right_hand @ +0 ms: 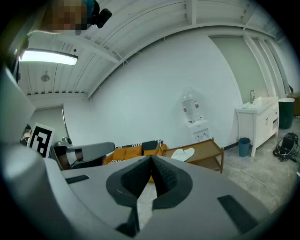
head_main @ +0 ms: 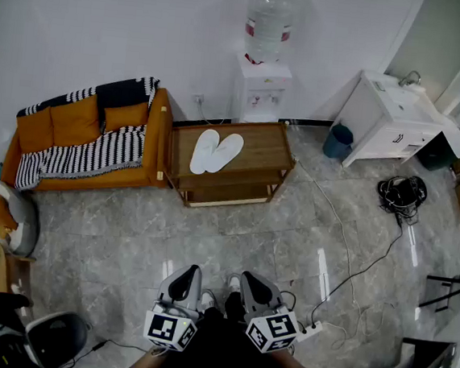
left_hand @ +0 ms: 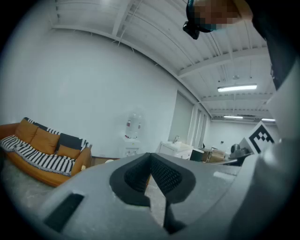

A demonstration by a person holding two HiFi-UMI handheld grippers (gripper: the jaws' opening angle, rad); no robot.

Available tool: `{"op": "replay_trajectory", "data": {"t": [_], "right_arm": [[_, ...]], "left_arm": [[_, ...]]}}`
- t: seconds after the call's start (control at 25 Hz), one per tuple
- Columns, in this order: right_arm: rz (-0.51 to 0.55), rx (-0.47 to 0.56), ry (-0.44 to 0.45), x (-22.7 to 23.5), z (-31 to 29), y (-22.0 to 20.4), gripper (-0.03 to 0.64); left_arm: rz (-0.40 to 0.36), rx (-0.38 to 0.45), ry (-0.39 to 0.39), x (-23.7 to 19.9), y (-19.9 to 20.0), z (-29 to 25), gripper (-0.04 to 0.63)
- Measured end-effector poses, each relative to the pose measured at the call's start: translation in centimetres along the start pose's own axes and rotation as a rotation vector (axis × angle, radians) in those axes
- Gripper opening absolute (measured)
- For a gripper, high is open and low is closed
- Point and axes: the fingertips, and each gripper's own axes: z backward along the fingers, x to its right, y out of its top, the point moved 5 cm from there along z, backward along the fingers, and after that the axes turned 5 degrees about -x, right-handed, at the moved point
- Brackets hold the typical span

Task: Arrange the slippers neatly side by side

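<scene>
Both claws are closed tip to tip with nothing between them. The left claw [left_hand: 150, 158] and right claw [right_hand: 151, 160] are held side by side, well short of the counter [head_main: 266, 149]. The slippers [head_main: 205, 152] are on the counter top, left of centre. Their ends meet near the front edge and splay apart toward the back edge. The sofa [head_main: 80, 144] sits against the counter's left edge and a water dispenser [head_main: 263, 85] stands behind the back edge. Open floor [head_main: 233, 236] runs up to the front edge. A cable [head_main: 351, 272] trails off the right front corner.

Grey left gripper [head_main: 189, 274], right gripper [head_main: 249, 280]; black pads [left_hand: 164, 176].
</scene>
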Motion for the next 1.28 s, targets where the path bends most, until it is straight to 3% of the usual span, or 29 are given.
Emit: {"op": "replay_trajectory", "data": {"t": [1.28], "right_arm": [[0.015, 0.019, -0.011, -4.7, -3.6, -0.7, 0.012]], "left_arm": [[0.039, -0.017, -0.007, -5.2, -1.3, 3.0, 0.012]]}}
